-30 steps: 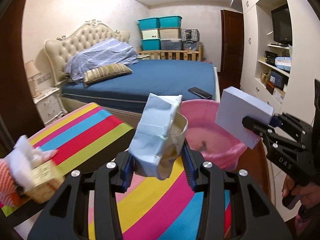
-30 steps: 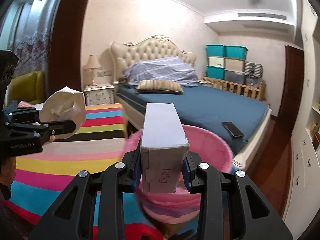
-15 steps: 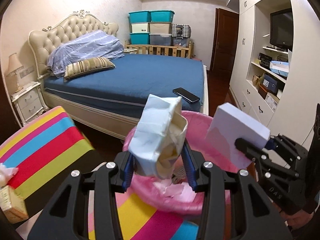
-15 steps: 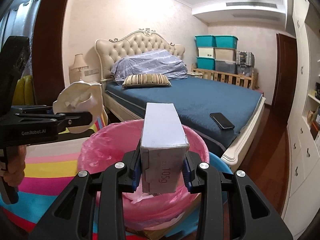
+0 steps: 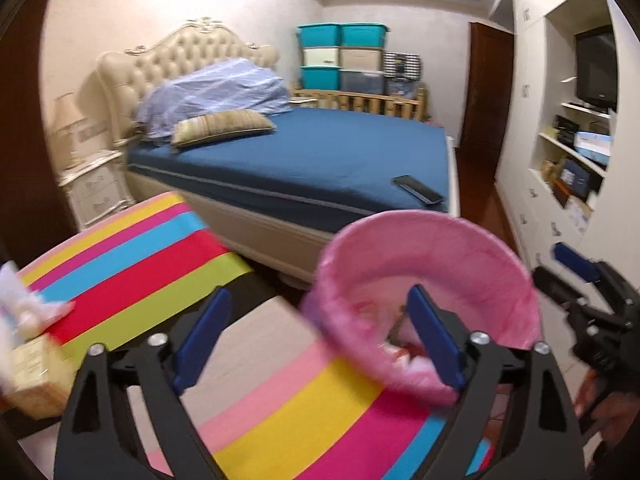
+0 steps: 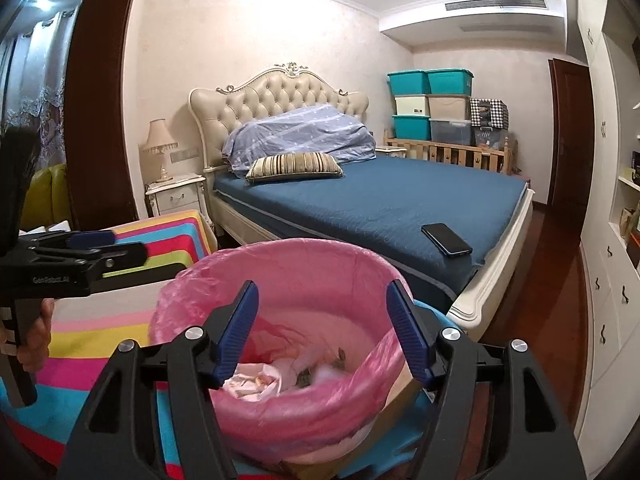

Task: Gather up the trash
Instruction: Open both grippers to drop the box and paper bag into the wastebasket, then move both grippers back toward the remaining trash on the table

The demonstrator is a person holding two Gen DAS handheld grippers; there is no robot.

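The left claw (image 5: 316,332) is opening, its blue-padded jaws spread wide with nothing between them; under it lies the rainbow-striped cloth-covered surface (image 5: 132,264), and the round bin lined with a pink plastic bag (image 5: 436,240) stands just ahead and to its right, the right jaw overlapping the bin's near rim. The right claw (image 6: 322,326) is opening too, nothing between its pads, and it hangs directly over the bin's mouth, both jaws inside the line of the rim (image 6: 280,250). In the right wrist view the left claw (image 6: 100,246) shows side-on to the left of the bin, over the striped surface; in the left wrist view the right claw (image 5: 576,276) sits just right of the bin's rim, clear of it.

Ahead of both claws, beyond the bin, the cream frame edge of the blue-sheeted bed (image 6: 380,200) runs across, with a strip of dark wood floor (image 6: 552,280) open to the right between the bed and the white built-in cabinets (image 6: 612,280). A black phone (image 6: 446,239) lies on the bed's near corner.

Inside the bin, below the right claw, lie crumpled white and pink paper and wrappers (image 6: 256,378) with a few small dark scraps. At the far left of the left claw, a tan cardboard tissue box with white tissue sticking out (image 5: 28,372) sits on the surface, blurred
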